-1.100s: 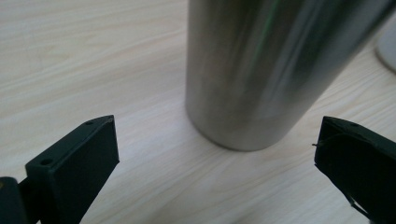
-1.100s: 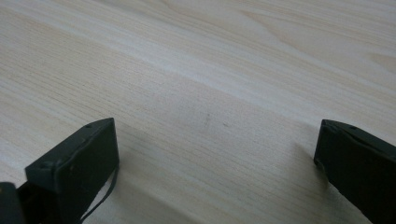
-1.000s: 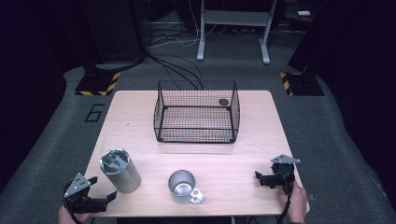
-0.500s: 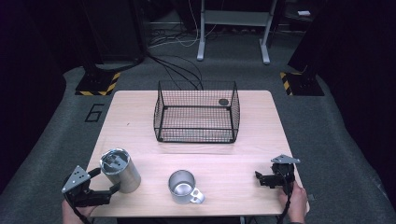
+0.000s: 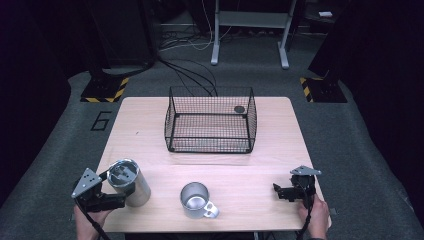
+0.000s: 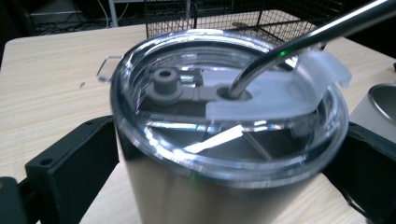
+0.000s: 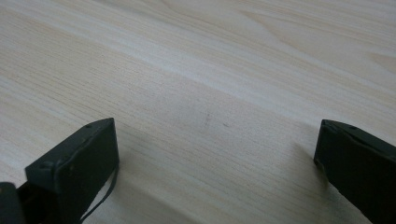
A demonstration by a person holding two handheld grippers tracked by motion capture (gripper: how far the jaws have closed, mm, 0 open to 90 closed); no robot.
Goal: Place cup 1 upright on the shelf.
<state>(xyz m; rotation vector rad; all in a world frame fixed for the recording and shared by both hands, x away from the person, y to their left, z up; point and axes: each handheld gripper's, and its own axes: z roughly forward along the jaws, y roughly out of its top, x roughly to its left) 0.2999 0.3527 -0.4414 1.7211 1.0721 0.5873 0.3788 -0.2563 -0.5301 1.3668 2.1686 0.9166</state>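
I've got the left gripper (image 5: pixel 107 192) at the near left corner of the desk (image 5: pixel 145 135), its fingers (image 6: pixel 70 168) spread wide on either side of the tumbler (image 5: pixel 129 182). They flank the steel wall but I can't see them pressing it, so I'd call that open and not yet a hold. Coming in low on the body makes sense: the clear lid (image 6: pixel 224 107) and the metal straw (image 6: pixel 303 42) poking through it are no place to clamp. The tumbler stands upright, near the desk's left edge.

The right gripper (image 5: pixel 285 192) sits at the near right, fingers (image 7: pixel 79 163) apart with bare wood between them, holding nothing.

Between the two stands a mug (image 5: pixel 196 199), handle pointing near-right, just right of the tumbler. Farther off, mid-desk, is the wire basket (image 5: pixel 210 120). If the tumbler heads there, the mug is beside the path, and the basket's near wall needs clearing.
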